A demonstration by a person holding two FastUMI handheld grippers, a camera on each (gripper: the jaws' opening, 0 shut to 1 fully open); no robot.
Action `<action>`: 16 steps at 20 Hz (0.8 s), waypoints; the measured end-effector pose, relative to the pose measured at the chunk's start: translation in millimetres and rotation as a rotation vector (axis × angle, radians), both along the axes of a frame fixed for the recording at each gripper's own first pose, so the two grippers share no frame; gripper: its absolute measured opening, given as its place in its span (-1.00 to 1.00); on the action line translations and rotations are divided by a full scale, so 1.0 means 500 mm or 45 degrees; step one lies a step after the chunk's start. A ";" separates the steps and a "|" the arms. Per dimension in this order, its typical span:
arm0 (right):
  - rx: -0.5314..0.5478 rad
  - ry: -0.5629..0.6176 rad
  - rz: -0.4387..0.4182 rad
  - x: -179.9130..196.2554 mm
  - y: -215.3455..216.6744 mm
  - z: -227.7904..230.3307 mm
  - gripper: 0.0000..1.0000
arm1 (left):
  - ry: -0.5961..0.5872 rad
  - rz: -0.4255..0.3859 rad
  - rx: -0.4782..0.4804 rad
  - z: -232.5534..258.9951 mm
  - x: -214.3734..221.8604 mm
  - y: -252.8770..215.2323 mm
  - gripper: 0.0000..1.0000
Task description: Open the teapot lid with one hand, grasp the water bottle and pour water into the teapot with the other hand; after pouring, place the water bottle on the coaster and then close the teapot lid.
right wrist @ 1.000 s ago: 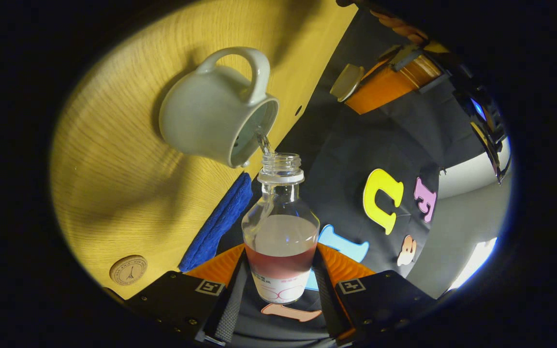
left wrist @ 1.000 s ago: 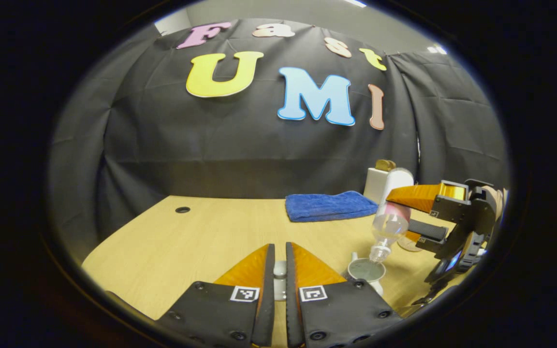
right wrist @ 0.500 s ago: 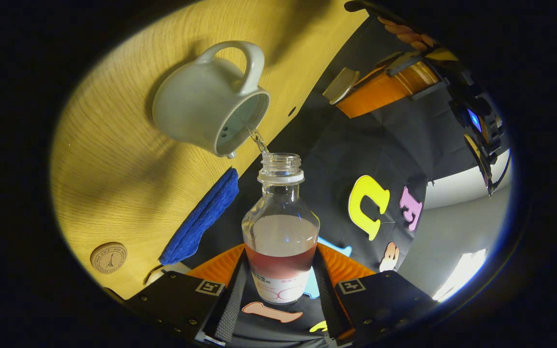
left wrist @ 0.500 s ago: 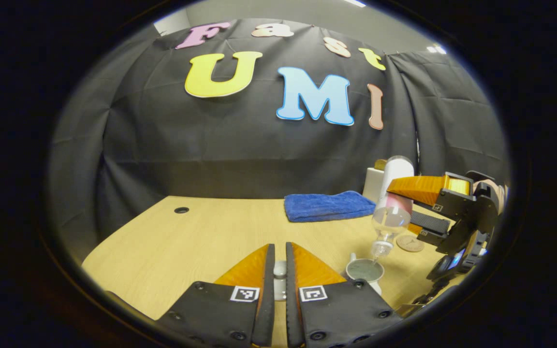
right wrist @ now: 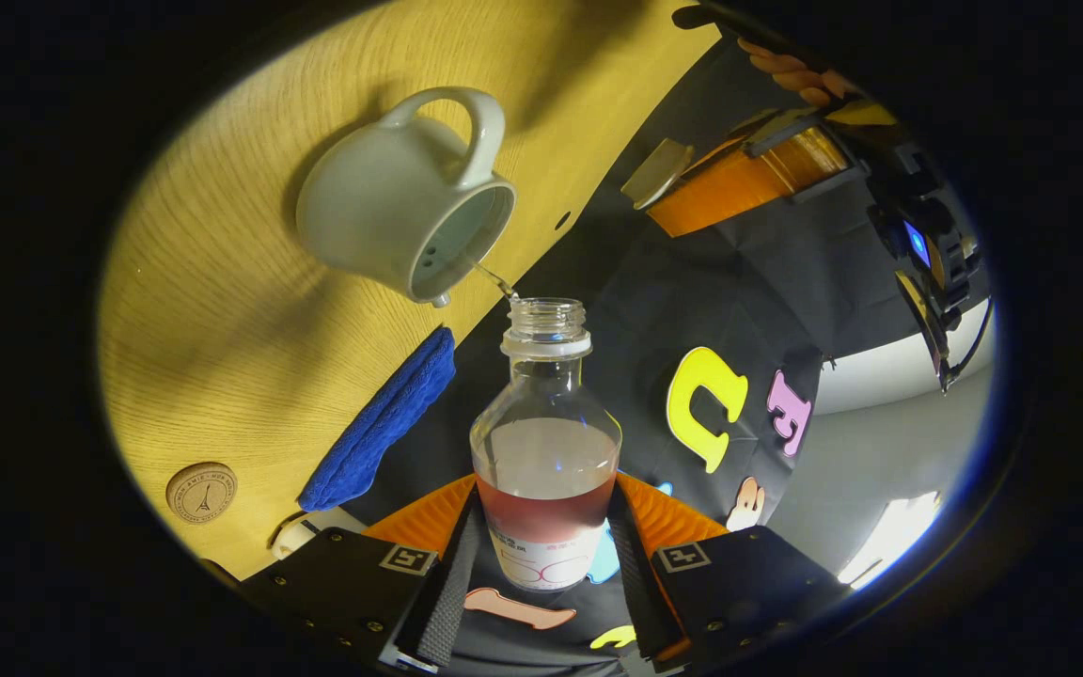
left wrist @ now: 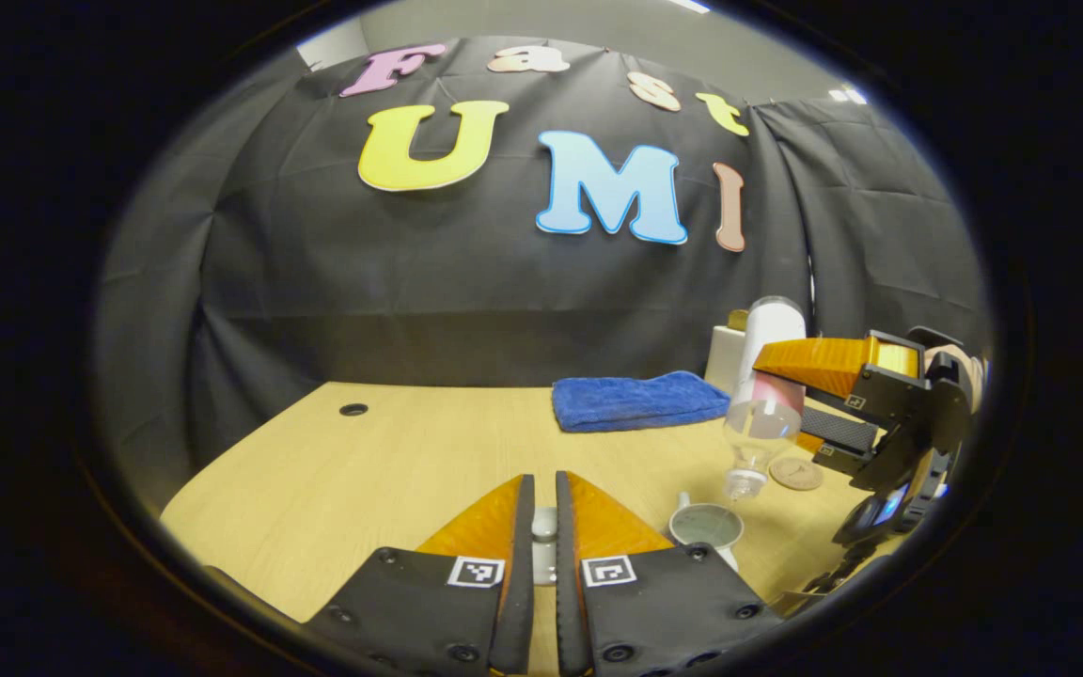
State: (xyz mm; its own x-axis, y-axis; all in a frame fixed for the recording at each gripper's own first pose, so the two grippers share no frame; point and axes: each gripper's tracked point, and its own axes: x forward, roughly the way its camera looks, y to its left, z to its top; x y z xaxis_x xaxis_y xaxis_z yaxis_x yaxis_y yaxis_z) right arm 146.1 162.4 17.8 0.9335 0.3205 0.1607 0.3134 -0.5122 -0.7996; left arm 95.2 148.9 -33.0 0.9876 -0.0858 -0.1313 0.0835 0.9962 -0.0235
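Pale wood grain covers the bench (left wrist: 335,489), which is backed by the booth's black cloth wall. In the left gripper view, the left gripper (left wrist: 544,512) is held above the bench with its jaws closed on the teapot lid (left wrist: 544,524), seen as a small pale piece in the narrow gap between them. Ahead and to the right of those jaws, the open teapot (left wrist: 706,527) is seen standing on the bench. Above it, the water bottle (left wrist: 761,404) is clamped by the jaws of the right gripper (left wrist: 809,400) and tipped mouth-down over the teapot. Just beyond, a round coaster (left wrist: 795,472) is seen lying bare on the bench. Farther back, a blue towel (left wrist: 637,399) is laid. In the right gripper view, a thin stream is seen running from the bottle mouth into the teapot's opening.
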 end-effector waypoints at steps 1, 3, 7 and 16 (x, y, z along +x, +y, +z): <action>-0.003 0.002 0.002 0.000 0.001 0.000 0.40 | 0.000 0.001 0.000 0.000 -0.001 0.001 -0.67; -0.010 0.001 0.005 0.000 0.005 0.000 0.41 | 0.001 0.002 0.002 0.000 -0.003 0.001 -0.67; -0.004 0.015 -0.011 0.002 -0.001 -0.006 0.41 | 0.002 0.002 0.009 0.004 -0.004 0.001 -0.65; 0.325 0.313 -0.119 0.014 -0.056 -0.068 0.36 | 0.005 0.000 -0.011 0.009 -0.006 -0.003 -0.67</action>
